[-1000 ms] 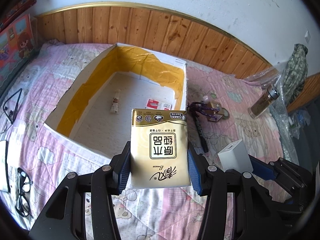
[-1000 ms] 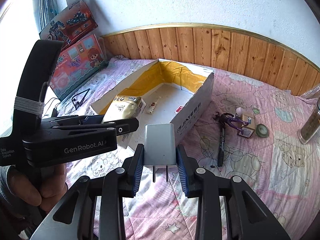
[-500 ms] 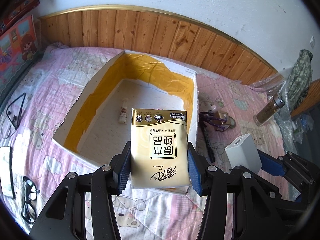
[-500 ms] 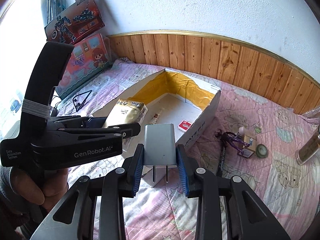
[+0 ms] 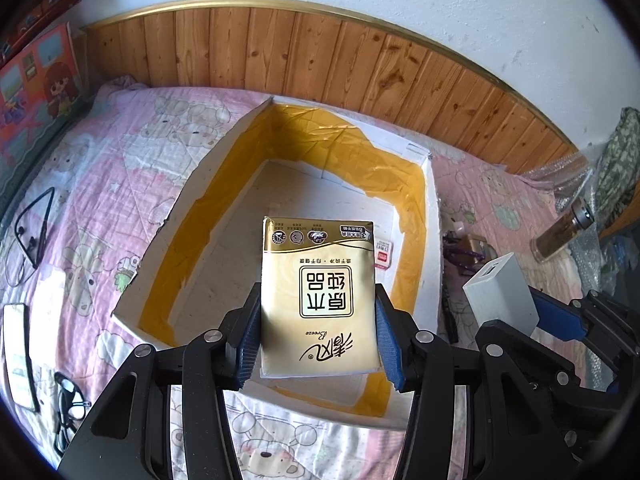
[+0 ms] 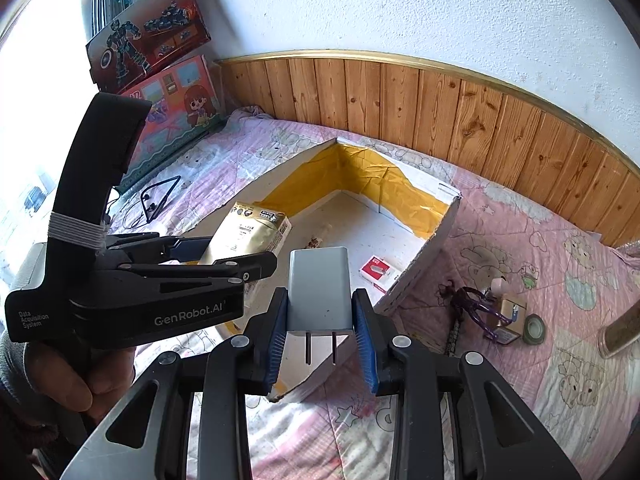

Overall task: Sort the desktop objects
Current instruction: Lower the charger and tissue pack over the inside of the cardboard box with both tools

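My left gripper (image 5: 318,340) is shut on a gold tissue pack (image 5: 318,296) and holds it above the near end of an open white cardboard box (image 5: 192,184) with yellow tape inside. The pack also shows in the right wrist view (image 6: 246,236). My right gripper (image 6: 320,338) is shut on a white plug charger (image 6: 319,288), prongs toward the camera, over the box's near corner (image 6: 420,276). The charger also shows in the left wrist view (image 5: 500,294). A small red and white box (image 6: 376,272) lies on the box floor.
The box sits on a pink quilted bed (image 5: 120,168). Right of the box lie a purple tool (image 6: 476,304), a small brown box (image 6: 510,312), a tape roll (image 6: 534,328) and a bottle (image 5: 560,232). Glasses (image 5: 68,400), a phone (image 5: 18,356) and a cable (image 5: 32,224) lie left. Toy boxes (image 6: 168,92) lean at the wall.
Both grippers have moved forward and up over the box with their objects still held. The tissue pack now hangs over the box's inside instead of in front of its near wall.
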